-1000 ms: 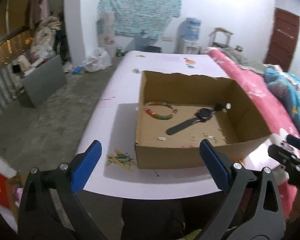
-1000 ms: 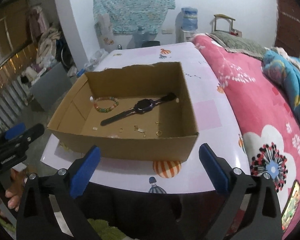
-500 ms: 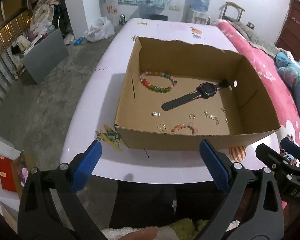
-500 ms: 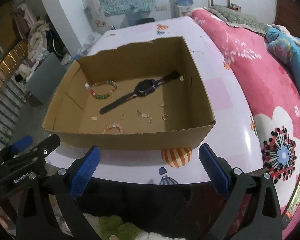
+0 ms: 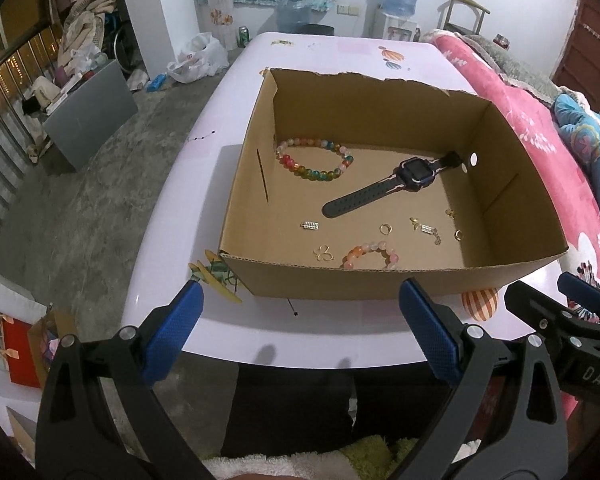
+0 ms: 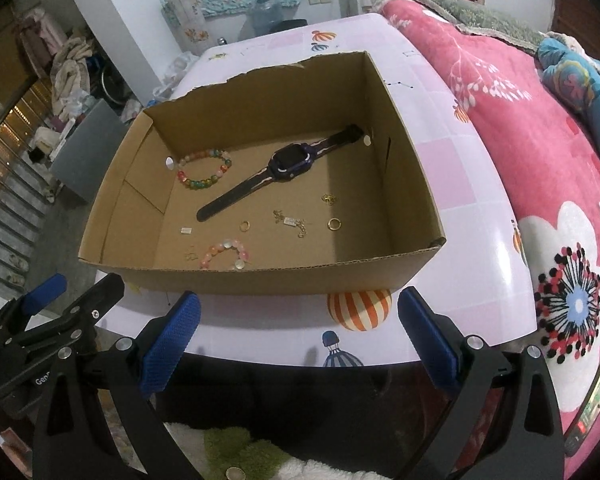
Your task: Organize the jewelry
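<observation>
Two grippers, my left gripper (image 5: 300, 312) and right gripper (image 6: 298, 312), hang short of the box (image 5: 380, 280) on the worktop (image 5: 204, 160), fingers wide and holding nothing. Inside lie a watch (image 5: 384, 186), two bead bracelets (image 5: 314, 160) and small rings, loosely scattered. Whether sorting is ahead or finished, I can't judge.
</observation>
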### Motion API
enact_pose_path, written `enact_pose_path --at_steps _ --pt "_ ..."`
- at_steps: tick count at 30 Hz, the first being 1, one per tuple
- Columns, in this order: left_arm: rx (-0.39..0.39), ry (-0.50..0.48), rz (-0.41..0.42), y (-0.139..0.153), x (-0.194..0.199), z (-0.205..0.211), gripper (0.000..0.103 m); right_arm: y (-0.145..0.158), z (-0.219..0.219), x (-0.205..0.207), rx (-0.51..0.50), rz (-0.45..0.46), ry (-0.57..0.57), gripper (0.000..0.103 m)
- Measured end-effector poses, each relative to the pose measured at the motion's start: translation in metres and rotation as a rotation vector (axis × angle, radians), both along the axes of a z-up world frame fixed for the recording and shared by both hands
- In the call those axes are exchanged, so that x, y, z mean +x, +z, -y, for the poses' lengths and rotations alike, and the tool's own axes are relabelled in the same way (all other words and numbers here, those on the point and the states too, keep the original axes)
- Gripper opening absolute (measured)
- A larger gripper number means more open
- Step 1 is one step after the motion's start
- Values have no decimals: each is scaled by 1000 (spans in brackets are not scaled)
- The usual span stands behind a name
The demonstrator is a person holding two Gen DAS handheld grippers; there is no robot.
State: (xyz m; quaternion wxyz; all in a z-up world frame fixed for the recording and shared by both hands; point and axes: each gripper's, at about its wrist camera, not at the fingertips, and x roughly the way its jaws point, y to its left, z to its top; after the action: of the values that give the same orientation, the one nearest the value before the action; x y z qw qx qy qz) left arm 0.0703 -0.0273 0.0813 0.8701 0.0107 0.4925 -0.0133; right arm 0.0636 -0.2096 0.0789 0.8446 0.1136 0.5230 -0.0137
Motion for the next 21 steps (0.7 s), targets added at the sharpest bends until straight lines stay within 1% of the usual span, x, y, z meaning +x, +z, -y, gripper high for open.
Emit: enact_pose_path --at_steps 4,21 --pt "10 -6 -5 -2 0 2 95 0 1 1 -8 3 -4 96" --pt "7 -11 -17 -4 -2 0 95 3 3 0 -13 11 -15 96"
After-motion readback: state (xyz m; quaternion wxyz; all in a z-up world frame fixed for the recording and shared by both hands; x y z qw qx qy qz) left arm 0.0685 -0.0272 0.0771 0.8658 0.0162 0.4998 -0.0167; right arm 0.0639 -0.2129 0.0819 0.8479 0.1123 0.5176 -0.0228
